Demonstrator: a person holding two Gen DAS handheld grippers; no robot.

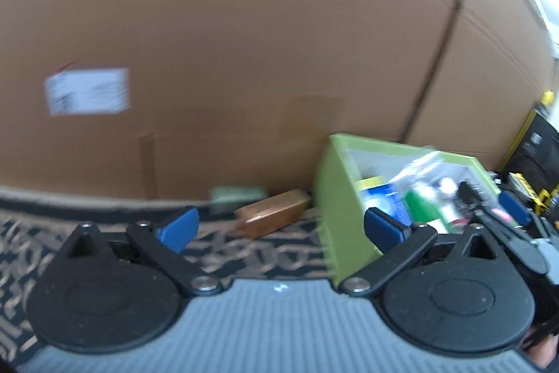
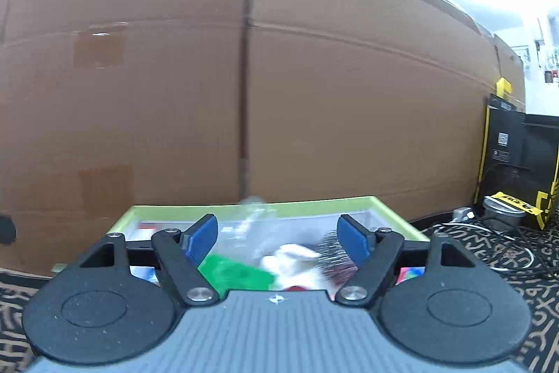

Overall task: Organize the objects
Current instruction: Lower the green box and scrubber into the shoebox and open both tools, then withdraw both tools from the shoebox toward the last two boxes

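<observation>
A green bin [image 1: 335, 198] stands on the patterned carpet against a big cardboard box; it also shows in the right wrist view [image 2: 394, 215]. It holds several items: a blue-and-yellow packet [image 1: 384, 198], a green item [image 2: 237, 271], a white item [image 2: 293, 259], a clear plastic bag [image 2: 251, 222] and a bristly brush [image 2: 335, 254]. My left gripper [image 1: 279, 228] is open and empty, low over the carpet left of the bin. My right gripper [image 2: 277, 238] is open and empty, just above the bin's contents; it also appears in the left wrist view [image 1: 489, 212]. A copper-coloured box [image 1: 272, 212] and a pale green packet [image 1: 237, 194] lie on the carpet.
The large cardboard box [image 2: 244, 76] fills the background like a wall. A black-and-yellow case [image 2: 517, 163], a small grey bin [image 2: 503, 215] and cables [image 2: 489, 240] lie to the right on the carpet [image 1: 244, 254].
</observation>
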